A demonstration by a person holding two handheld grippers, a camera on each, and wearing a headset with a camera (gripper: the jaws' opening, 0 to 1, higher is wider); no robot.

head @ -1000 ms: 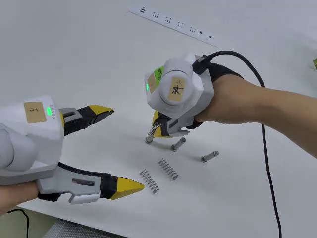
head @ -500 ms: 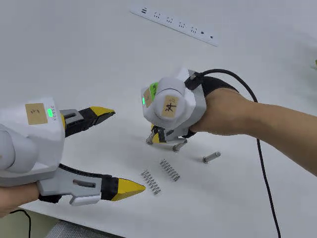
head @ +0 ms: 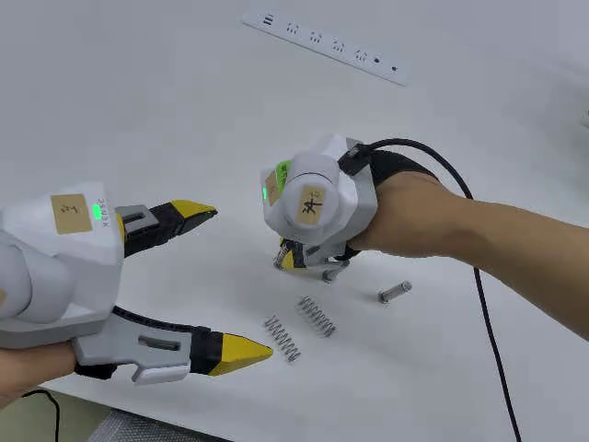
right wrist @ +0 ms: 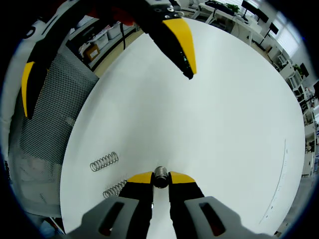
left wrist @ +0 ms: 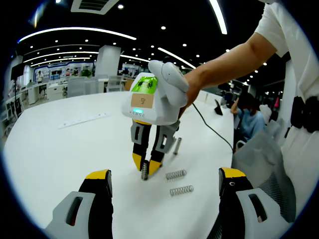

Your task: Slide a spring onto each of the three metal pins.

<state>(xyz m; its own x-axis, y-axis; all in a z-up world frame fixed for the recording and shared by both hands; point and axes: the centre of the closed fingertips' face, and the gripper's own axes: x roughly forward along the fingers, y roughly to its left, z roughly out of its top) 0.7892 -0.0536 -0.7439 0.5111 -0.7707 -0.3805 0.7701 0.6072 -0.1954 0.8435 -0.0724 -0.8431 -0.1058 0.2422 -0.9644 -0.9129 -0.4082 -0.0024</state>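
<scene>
White tabletop (head: 138, 110) carries 2 loose springs (head: 315, 315) and a bare pin (head: 394, 292); right hand-held gripper (left wrist: 146, 169) pinches a 3rd spring (right wrist: 160, 177) upright, likely for threading; left hand-held gripper (head: 241, 281) hovers spread aside.

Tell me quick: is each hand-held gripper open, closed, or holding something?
Left hand-held gripper: open, holding nothing.
Right hand-held gripper: closed on a spring.

White left tongs (head: 241, 281) and right tongs (head: 293, 260): yellow tips, green lights.
</scene>
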